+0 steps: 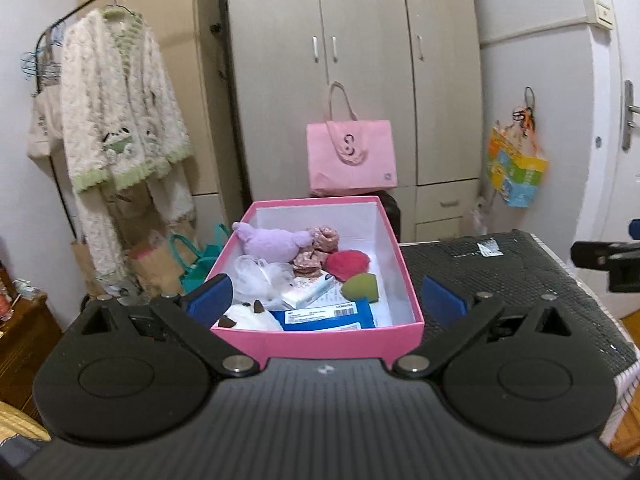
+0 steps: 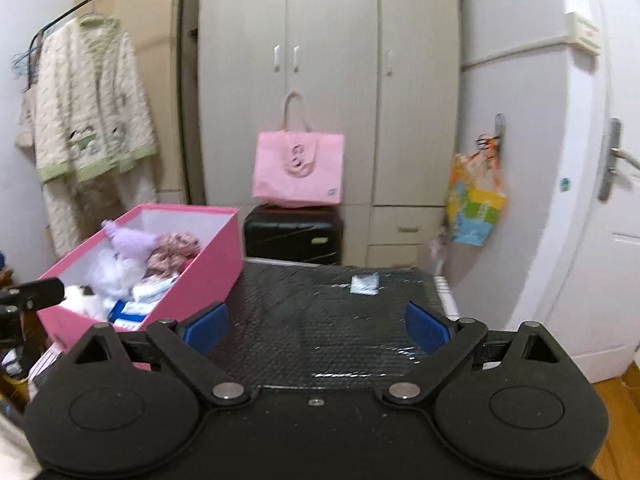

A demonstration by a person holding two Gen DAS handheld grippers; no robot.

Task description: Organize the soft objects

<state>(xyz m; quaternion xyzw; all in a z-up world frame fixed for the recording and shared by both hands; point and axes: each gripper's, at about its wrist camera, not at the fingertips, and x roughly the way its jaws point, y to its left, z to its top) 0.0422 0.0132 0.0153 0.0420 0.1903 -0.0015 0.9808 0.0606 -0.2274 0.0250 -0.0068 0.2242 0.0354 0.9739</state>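
Soft objects, a purple plush (image 1: pixel 272 242), a red pouf (image 1: pixel 347 265) and a green sponge (image 1: pixel 360 286) among them, lie inside the pink box (image 1: pixel 316 340). Through your left wrist camera, the box sits directly ahead of your left gripper (image 1: pixel 326 300), long axis running away from you; the blue fingers stand wide apart, empty, flanking its near end.

Through your right wrist camera, the box (image 2: pixel 208 268) lies off to the left of your right gripper (image 2: pixel 316 328), whose fingers also stand apart over a bare black surface (image 2: pixel 320 312). Your left hand looks the nearer.
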